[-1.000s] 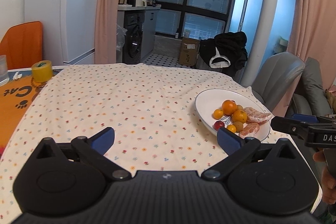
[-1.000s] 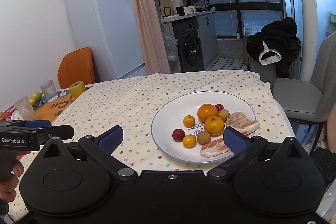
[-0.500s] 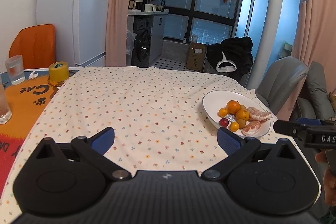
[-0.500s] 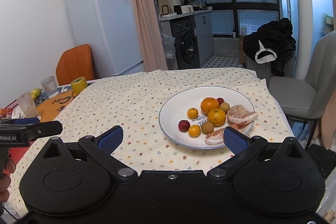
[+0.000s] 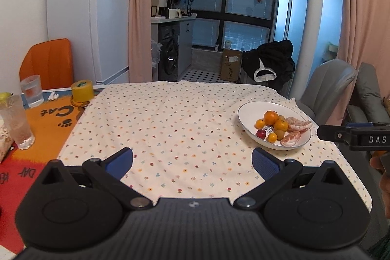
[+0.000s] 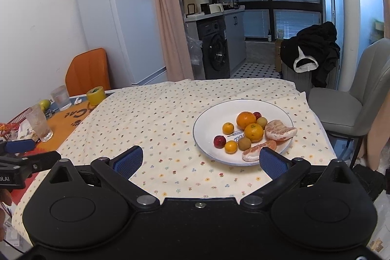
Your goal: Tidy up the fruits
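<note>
Left tool: the left tool (image 5: pixel 192 158) hangs spread wide over the near edge of the counter, nothing between its blue pads (image 5: pixel 120 158); it has drawn back and up over the last second, so the plate sits smaller and further off to its right than it did.
Right tool: the right tool (image 6: pixel 201 157) is likewise spread and empty, its right pad (image 6: pixel 270 158) just short of the plate's near rim; it too has pulled away, where a second ago the plate filled the space between its fingers.
Plate: the white plate (image 6: pixel 209 118) rests on the right side of the flowered cloth (image 6: pixel 156 118), unmoved.
Fruit: all of it is on the plate; two large oranges (image 6: pixel 246 120), two small ones (image 6: pixel 228 128), a red fruit (image 6: pixel 219 141), brownish round ones (image 6: pixel 244 143), and two peeled citrus pieces (image 6: pixel 279 129) at the right and near edge, in the same arrangement as before.
Left side of counter: a glass (image 5: pixel 15 121), a second glass (image 5: pixel 32 90) and a yellow tape roll (image 5: pixel 81 90) on the orange mat, now in fuller view because the tools have retreated.
Meaning for the task: I'd judge that either the sorting is finished with everything gathered, or nothing has begun; the withdrawal with empty tools leans toward the first.
</note>
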Action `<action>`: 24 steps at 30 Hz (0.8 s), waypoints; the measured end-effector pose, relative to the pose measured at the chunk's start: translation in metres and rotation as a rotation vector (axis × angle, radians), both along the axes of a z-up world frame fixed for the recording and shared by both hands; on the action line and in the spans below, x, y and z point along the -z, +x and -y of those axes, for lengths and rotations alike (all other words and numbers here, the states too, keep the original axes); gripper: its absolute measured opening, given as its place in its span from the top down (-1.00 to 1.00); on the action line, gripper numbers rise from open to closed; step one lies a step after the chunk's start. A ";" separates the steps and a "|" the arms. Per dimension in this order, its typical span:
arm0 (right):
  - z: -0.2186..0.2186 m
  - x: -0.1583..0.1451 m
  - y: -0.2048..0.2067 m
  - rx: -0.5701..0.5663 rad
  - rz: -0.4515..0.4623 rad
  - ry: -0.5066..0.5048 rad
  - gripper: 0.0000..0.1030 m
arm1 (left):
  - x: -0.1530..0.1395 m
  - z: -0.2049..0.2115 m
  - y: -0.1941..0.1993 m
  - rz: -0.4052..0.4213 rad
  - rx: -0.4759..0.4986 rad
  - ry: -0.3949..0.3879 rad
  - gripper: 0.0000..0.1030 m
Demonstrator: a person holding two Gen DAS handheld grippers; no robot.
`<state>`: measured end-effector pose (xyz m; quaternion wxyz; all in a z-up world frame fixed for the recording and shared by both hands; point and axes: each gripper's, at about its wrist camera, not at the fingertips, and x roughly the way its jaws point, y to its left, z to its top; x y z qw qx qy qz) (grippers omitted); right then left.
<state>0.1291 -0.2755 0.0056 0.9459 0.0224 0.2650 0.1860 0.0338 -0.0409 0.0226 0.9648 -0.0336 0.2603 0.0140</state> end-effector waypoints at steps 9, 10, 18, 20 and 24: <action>0.002 -0.008 -0.015 0.019 0.009 -0.023 -1.00 | -0.004 -0.005 -0.012 -0.001 -0.007 -0.002 -0.99; 0.002 -0.008 -0.015 0.017 0.006 -0.028 -1.00 | -0.004 -0.006 -0.013 -0.002 -0.011 -0.002 -1.00; 0.004 -0.008 -0.018 0.014 0.005 -0.034 -1.00 | -0.007 -0.012 -0.016 0.009 -0.027 -0.019 -1.00; 0.003 -0.007 -0.019 0.010 -0.002 -0.033 -1.00 | -0.008 -0.012 -0.016 0.008 -0.027 -0.019 -0.99; 0.003 -0.007 -0.021 0.008 -0.009 -0.017 -1.00 | -0.008 -0.012 -0.016 0.006 -0.028 -0.021 -1.00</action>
